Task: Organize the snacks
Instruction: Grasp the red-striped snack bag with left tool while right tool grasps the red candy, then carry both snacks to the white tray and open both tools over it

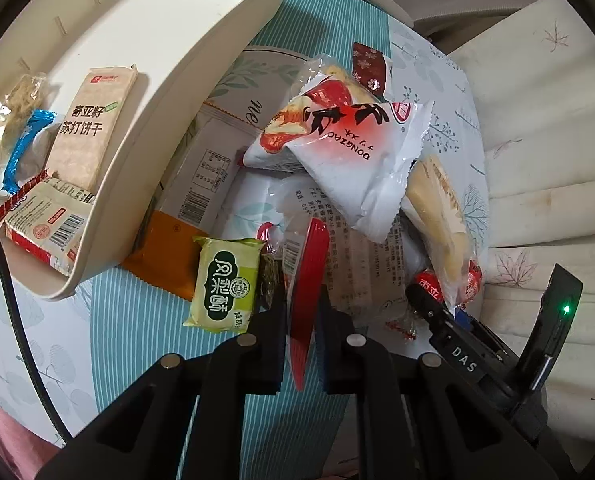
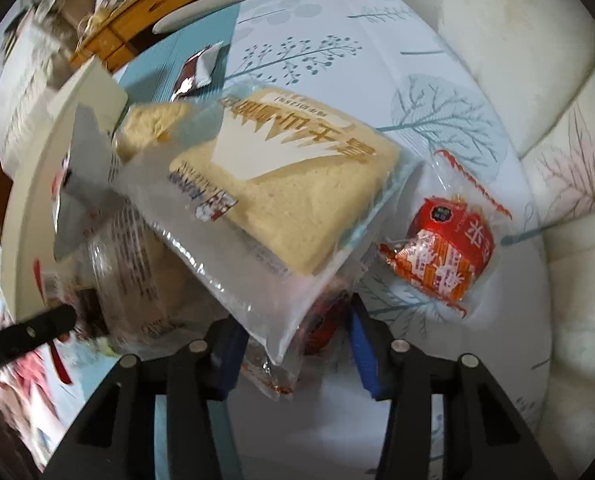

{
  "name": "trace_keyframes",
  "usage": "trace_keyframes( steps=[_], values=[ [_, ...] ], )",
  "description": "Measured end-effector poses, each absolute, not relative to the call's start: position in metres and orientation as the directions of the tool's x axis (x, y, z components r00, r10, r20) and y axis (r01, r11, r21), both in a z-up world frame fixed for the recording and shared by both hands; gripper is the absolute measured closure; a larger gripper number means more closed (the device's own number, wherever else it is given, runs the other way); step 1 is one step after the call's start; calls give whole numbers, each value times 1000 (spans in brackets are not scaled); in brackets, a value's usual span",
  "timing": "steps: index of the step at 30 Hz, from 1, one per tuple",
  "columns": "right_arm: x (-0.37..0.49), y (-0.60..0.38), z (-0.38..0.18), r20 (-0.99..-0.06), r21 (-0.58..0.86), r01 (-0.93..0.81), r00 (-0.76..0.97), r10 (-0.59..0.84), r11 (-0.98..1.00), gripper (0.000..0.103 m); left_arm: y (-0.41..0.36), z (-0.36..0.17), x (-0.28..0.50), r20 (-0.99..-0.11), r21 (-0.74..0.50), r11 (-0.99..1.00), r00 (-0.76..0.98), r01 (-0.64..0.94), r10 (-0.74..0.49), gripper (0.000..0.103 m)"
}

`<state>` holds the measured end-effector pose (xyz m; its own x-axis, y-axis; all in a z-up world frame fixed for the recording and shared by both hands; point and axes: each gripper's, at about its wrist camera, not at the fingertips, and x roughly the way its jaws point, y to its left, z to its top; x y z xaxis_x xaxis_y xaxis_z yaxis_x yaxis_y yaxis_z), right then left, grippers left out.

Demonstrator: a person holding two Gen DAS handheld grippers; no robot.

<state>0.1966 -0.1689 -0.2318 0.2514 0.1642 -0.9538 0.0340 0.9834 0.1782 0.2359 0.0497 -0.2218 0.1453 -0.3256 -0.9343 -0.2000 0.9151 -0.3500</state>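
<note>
Below the left wrist camera, the left gripper [image 1: 301, 320] has its fingers pressed together on a white-and-red snack packet [image 1: 337, 152]; the next move is probably a carry to the cream tray [image 1: 201, 92] (already holding a cracker pack [image 1: 91, 128]). From the right wrist, the right gripper [image 2: 297, 344] pinches a clear bread bag [image 2: 281, 208] above the tablecloth [image 2: 437, 60].

Worktop under pale leaf-print cloth [image 2: 437, 92]; cream quilted cushion [image 1: 537, 128] beside it; yellow wooden drawer cabinet [image 2: 145, 12] behind (blurred).
</note>
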Motion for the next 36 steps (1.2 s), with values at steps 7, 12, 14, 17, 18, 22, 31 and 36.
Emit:
trace_keyframes(
  steps=[7,12,14,17,18,22,31,36],
  values=[
    [190,-172,-233,-962,185,47,215,171,982,57,54,-212,231,-919,-382,903,183,-195,-349,93],
    [173,-179,-231,-964,206,68,186,190,976,57,57,-194,224,-891,-429,889,238,-160,-387,93],
    [166,-181,-230,-965,209,71,174,195,975,57,58,-185,221,-878,-446,885,260,-134,-402,93],
    [152,-183,-228,-962,235,82,162,220,968,57,59,-172,218,-854,-476,874,294,-102,-430,93],
    [148,-183,-227,-961,239,83,161,224,967,57,60,-169,217,-849,-480,872,301,-94,-435,93],
    [134,-181,-215,-954,257,82,183,239,963,57,68,-152,213,-821,-509,858,336,-64,-462,93],
    [113,-158,-169,-910,290,23,316,268,957,57,107,-108,202,-753,-551,834,444,-19,-487,93],
    [114,-133,-141,-866,283,-30,421,269,959,57,139,-83,197,-720,-556,831,506,-12,-475,93]
  ],
)
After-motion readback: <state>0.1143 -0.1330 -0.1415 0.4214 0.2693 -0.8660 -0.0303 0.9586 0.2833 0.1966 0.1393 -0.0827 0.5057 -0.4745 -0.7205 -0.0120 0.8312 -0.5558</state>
